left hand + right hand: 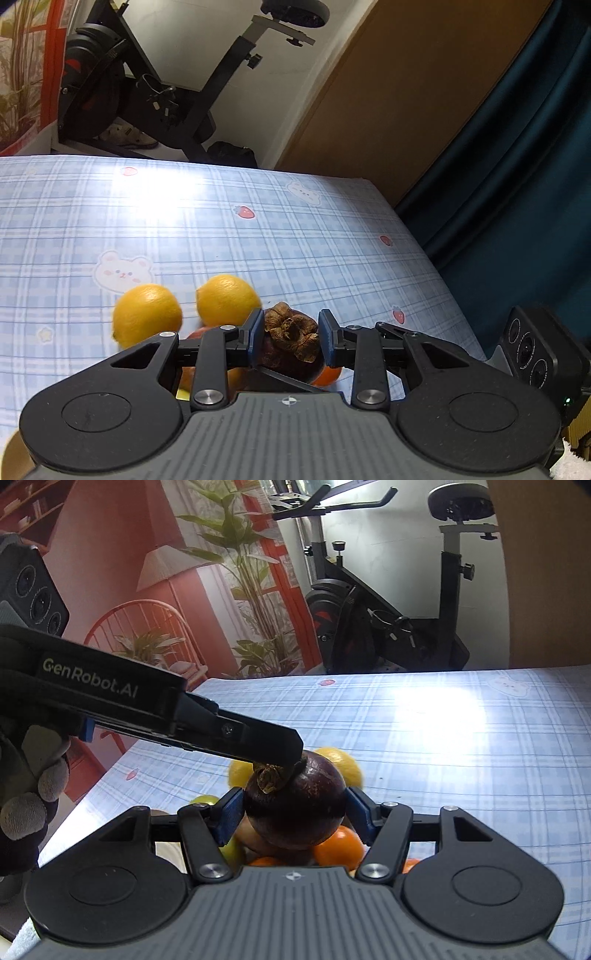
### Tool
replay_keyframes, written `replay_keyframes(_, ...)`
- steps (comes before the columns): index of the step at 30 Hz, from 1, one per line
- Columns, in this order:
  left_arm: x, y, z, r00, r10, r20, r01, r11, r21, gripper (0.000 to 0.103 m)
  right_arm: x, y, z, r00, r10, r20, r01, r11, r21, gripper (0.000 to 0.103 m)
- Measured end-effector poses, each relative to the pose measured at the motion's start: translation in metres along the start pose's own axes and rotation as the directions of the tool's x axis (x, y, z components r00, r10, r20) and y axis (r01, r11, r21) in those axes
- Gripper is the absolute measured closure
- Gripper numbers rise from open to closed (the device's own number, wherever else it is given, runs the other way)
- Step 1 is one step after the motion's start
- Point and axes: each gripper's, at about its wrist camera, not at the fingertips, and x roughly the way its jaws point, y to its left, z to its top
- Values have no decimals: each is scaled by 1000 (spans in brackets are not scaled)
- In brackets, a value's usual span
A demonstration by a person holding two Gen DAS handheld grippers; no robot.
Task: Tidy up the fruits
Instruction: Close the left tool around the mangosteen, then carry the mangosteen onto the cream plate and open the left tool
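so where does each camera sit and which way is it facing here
Left wrist: sits on the left gripper, looking forward and down along its fingers at the mangosteen whose dried calyx they pinch, two lemons beyond, and an exercise bike.
Right wrist: sits on the right gripper, clamped round the same mangosteen's body above oranges; the left gripper's finger comes in from the left, with a gloved hand.
Shared: mangosteen, checked tablecloth, bike, each other's gripper.
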Motion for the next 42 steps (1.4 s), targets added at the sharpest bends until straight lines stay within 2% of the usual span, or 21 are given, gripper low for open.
replay_keyframes(9, -66, 59, -31, 997, 73, 32, -70, 995, -73, 69, 38, 82, -10, 994, 84, -68, -90, 991, -94, 41)
replay_keyframes(13, -78, 92, -48, 994, 103, 19, -100, 986, -130, 69, 65, 109, -20, 987, 99, -125, -114, 986, -120, 41)
replay_keyframes(18, -80, 124, -61, 993, 114, 12, -110, 974, -200, 69, 93, 125, -30, 978, 105, -182, -134, 979, -153, 41)
replay_keyframes(27, -88, 144, -75, 991, 132, 10, -127, 966, -226, 68, 117, 140, -36, 974, 101, -203, -148, 962, -231, 41)
replay_keyframes(42, -84, 143, -76, 981, 191, 12, -184, 958, -221, 66, 110, 154, -50, 984, 73, -163, -126, 928, -350, 40)
